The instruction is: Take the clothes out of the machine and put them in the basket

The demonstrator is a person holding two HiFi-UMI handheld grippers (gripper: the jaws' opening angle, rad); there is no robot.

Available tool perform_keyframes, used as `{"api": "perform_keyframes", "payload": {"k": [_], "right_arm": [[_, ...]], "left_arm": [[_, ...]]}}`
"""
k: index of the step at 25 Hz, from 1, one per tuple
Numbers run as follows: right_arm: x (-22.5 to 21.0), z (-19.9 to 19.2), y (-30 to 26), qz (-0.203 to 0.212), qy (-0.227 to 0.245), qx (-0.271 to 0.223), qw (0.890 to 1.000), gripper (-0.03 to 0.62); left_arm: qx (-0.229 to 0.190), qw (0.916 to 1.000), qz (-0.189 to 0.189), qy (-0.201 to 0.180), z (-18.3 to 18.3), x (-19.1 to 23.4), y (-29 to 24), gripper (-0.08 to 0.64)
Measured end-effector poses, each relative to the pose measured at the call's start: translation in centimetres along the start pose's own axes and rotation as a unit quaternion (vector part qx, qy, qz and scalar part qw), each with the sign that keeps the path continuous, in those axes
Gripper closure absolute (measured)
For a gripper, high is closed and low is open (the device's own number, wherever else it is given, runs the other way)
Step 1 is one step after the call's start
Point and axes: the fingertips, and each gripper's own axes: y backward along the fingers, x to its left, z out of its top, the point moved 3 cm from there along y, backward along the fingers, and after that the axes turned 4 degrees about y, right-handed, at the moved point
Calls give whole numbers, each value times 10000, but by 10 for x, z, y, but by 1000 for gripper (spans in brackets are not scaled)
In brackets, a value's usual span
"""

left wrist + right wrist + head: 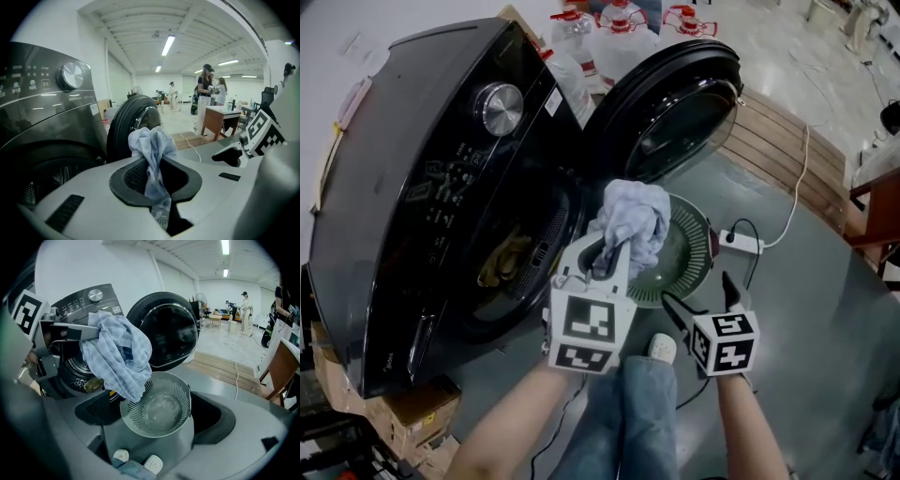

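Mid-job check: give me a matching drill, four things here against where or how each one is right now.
1 cloth
2 basket
3 door
4 yellow garment

A swung open
B in the drum
C clamped in left gripper
D empty, on the floor

Pairs: 1-C, 2-D, 3-A, 4-B

Quick tally: one washing machine (441, 187) with one round door (675, 103) open on it, one yellowish garment (502, 262) in its drum, one blue checked cloth (633, 220) and one green slotted basket (689, 253) just in front of it, at least three water jugs (623, 37) behind it, plus two grippers out front: left gripper (607, 261), right gripper (703, 298).
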Motion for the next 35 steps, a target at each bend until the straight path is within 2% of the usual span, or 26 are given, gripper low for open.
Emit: {"api": "perform_keyframes", "payload": {"k": [4,9,14,19,24,30,31,33,35], "right_arm": [[-7,-1,0,-66,-73,21,9999,51],[-14,-4,5,-130,-119,84,9998,51],[-25,-4,9,-237,-161,87,9996,51],[-35,-13,7,-337,-286,152,9989,51],[-37,-21,1,-356,-383,244,9983,51],[-42,-27,-2,-369,-420,316,9979,51],[-42,-27,-3,-366,-427,326,9979,51],[-42,-29,-4,-358,-430,346,9978,51],[-43,-31,-5,-350,-420,371,9978,51]], "left_arm": [[-39,9997,-239,-18,5,-18,-3,512],[-60,9991,-371,193,10,-30,-5,512],[129,9987,-461,201,-1,-39,-23,512],[799,9950,-590,139,-46,-47,-58,512],[1564,9849,-737,110,-94,-49,-85,512],[2121,9736,-843,101,-124,-56,-100,506],[2176,9727,-803,116,-127,-54,-102,492],[2140,9744,-670,160,-128,-49,-105,392],[2096,9758,-586,195,-127,-44,-108,339]]}}
